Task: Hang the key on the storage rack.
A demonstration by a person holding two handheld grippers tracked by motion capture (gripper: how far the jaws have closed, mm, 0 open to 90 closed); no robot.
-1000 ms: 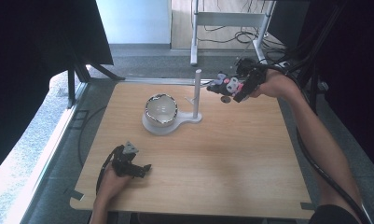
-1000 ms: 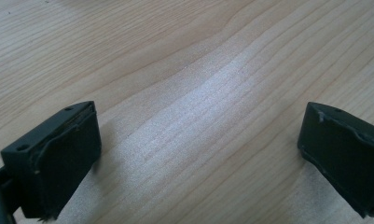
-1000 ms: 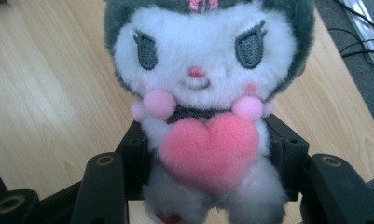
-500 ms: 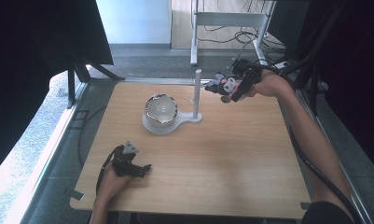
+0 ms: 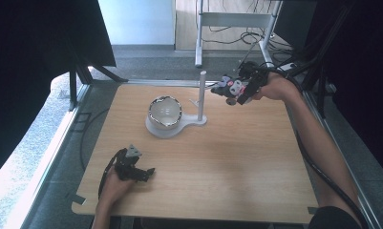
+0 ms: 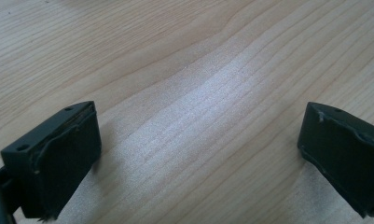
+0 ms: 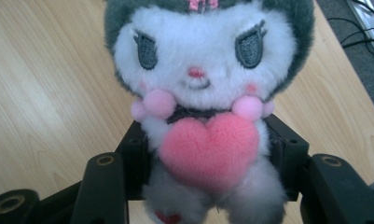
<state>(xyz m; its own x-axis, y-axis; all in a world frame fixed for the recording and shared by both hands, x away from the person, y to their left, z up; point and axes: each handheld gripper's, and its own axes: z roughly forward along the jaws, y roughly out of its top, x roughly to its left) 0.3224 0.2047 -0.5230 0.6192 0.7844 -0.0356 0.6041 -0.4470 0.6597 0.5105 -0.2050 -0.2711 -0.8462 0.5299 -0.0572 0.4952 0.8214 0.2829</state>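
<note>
your right gripper (image 5: 229,90) fingers clench the plush toy (image 7: 201,93) above the tabletop (image 5: 237,157), just beside the white post (image 5: 201,95); steel bowl (image 5: 164,111) near; left gripper (image 5: 146,172) fingers released, low over bare wood

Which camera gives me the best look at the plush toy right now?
The right gripper view: the plush toy is close and facing the camera, with the right gripper shut on its body. The high view shows it small and far off, beside the post. The left gripper view shows bare table.

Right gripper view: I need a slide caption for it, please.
Right gripper shut on a plush toy holding a pink heart, above the wooden table.
</note>
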